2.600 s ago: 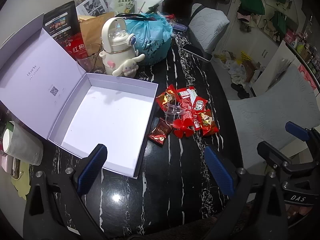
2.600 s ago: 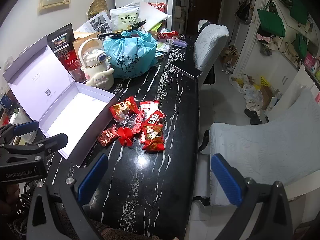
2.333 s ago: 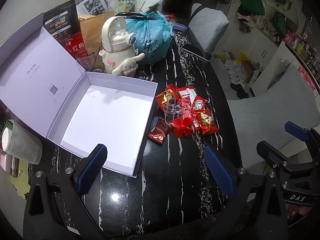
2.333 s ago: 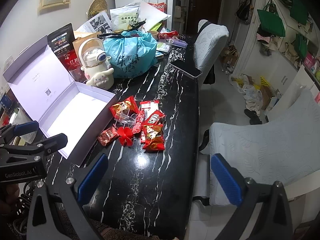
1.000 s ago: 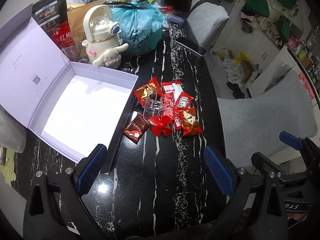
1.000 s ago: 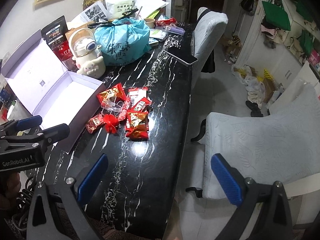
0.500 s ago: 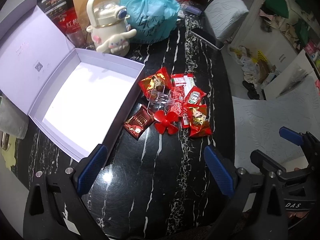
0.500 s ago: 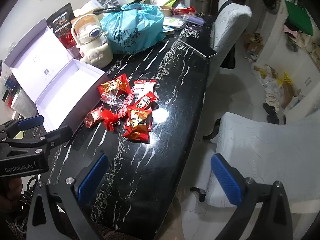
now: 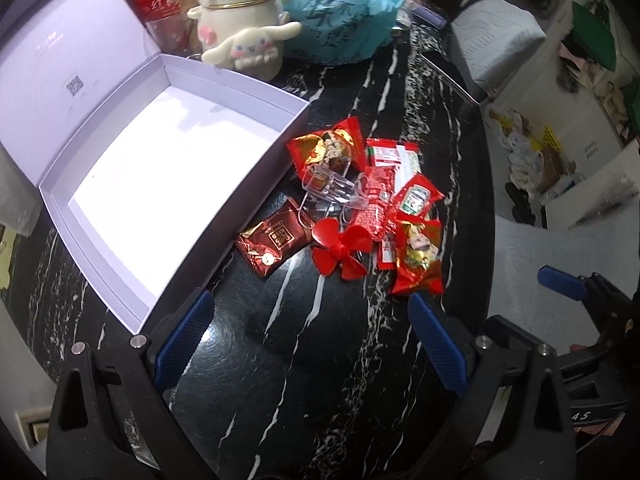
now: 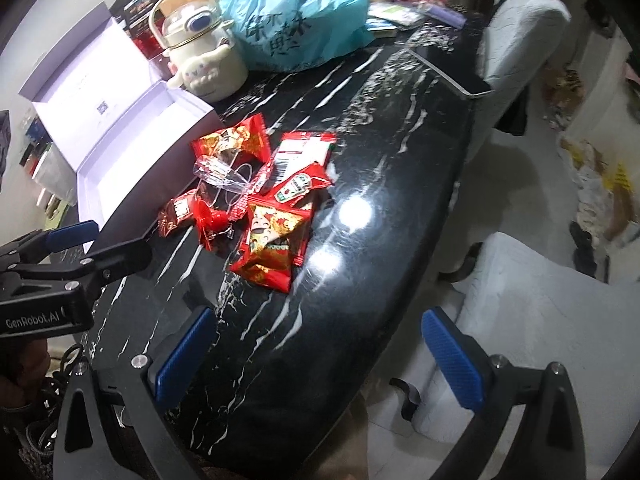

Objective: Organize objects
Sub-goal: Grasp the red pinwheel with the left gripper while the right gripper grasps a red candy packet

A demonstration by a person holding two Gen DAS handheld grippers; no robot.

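Hovering over the black marble table [image 9: 280, 360], the left gripper [image 9: 312, 344] has its blue fingers [image 9: 184, 336] spread wide apart with nothing between them. The right gripper [image 10: 320, 364] hangs above the table's near edge, its fingers also wide apart and empty.

A big pale purple box [image 9: 168, 184] lies open at the table's left side, its lid standing up behind it. Its white inside has nothing in it. Just beside the box's right wall lies a heap of red snack packets [image 9: 376, 208]. A dark red packet [image 9: 274, 242] lies nearest the box. A red flower-shaped toy [image 9: 340, 250] sits next to it. A clear plastic piece [image 9: 332, 188] rests on the heap.

At the far edge of the table stand a cream kettle with a floppy-eared toy dog [image 9: 244, 20] and a blue plastic bag [image 9: 340, 12]. A phone [image 10: 452, 68] lies near the right edge.
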